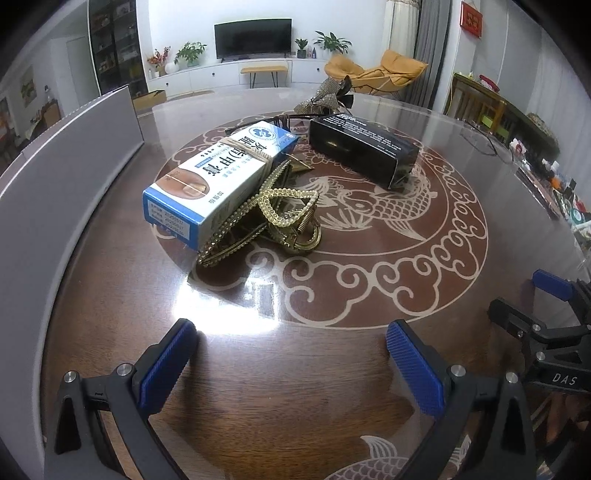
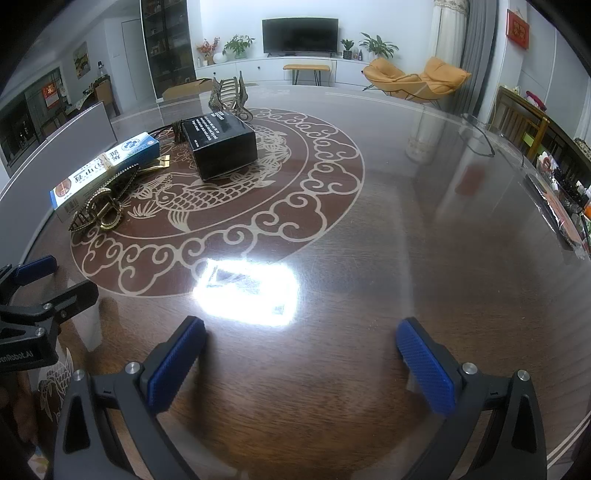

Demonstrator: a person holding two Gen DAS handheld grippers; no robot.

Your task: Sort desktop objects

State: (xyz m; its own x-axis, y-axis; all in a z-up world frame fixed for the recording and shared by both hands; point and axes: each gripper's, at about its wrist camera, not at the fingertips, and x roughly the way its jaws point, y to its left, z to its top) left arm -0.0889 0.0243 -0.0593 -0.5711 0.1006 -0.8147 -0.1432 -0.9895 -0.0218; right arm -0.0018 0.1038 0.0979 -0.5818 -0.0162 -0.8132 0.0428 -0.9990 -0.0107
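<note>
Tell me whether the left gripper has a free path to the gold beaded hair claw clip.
Probably yes: the left gripper is open, with only bare tabletop between it and the gold beaded hair claw clip.

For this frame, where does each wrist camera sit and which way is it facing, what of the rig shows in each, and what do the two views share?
Left wrist: low over the table's near edge, facing the blue-and-white box and gold hair clip close ahead; its own open left gripper shows, with the right gripper at the right edge.
Right wrist: further right, facing bare table; its open right gripper shows, the left one at the left edge.
Shared: both boxes, including the black box, the clip, and the TV.
</note>
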